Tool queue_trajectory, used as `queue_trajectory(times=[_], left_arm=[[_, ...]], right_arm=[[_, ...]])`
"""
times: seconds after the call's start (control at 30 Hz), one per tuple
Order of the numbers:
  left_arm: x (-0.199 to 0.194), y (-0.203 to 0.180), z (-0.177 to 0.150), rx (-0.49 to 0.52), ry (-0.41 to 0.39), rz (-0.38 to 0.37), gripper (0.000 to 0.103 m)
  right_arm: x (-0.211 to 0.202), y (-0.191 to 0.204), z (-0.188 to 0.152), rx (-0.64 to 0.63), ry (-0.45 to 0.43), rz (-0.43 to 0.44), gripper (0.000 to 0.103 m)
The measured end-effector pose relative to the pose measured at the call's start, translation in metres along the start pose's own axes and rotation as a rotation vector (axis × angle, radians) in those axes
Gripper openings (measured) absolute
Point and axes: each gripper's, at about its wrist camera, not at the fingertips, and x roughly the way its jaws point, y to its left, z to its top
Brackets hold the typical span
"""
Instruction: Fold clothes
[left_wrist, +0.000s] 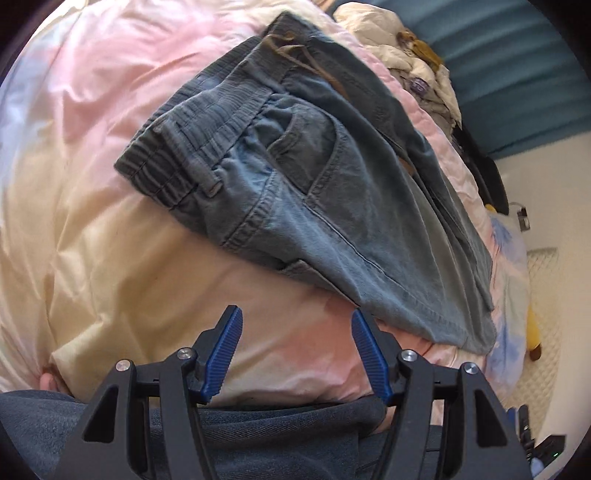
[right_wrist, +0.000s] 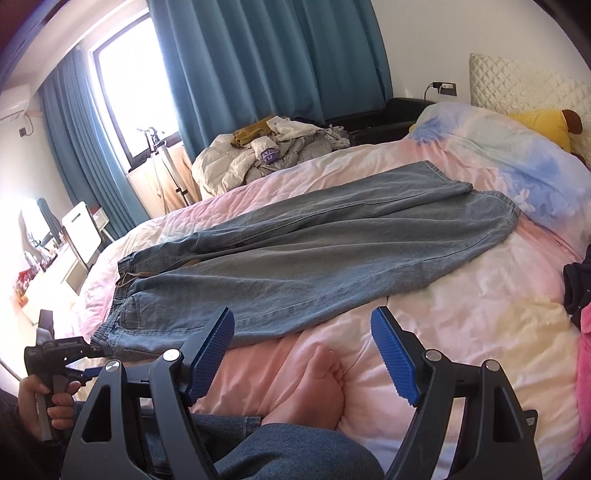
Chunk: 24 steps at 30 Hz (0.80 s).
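Note:
A pair of light blue jeans (right_wrist: 332, 240) lies flat on the pink and cream quilt (right_wrist: 480, 302), waistband at the left, leg hems at the far right. In the left wrist view the elastic waistband and pocket of the jeans (left_wrist: 295, 177) are just ahead of my left gripper (left_wrist: 297, 325), which is open and empty above the quilt (left_wrist: 110, 221). My right gripper (right_wrist: 303, 325) is open and empty, just short of the near leg's edge. The left gripper also shows in the right wrist view (right_wrist: 88, 354), by the waistband.
A heap of other clothes (right_wrist: 273, 151) lies at the far side of the bed. Dark and pink garments (right_wrist: 580, 295) are at the right edge. The person's bare foot (right_wrist: 317, 387) and denim-clad leg (right_wrist: 295, 450) rest on the quilt below my grippers. A yellow plush (right_wrist: 543, 125) sits by the headboard.

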Motion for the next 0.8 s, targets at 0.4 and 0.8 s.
queue_trajectory(times=[0.4, 0.8], left_arm=[[0.026, 0.052, 0.028, -0.341, -0.046, -0.145, 0.063], [0.038, 0.049, 0.041, -0.317, -0.109, -0.218, 0.06]], right_arm=[[0.064, -0.142, 0.013, 0.412, 0.094, -0.029, 0.078], [0.168, -0.309, 0.051, 0.753, 0.083, -0.096, 0.077]])
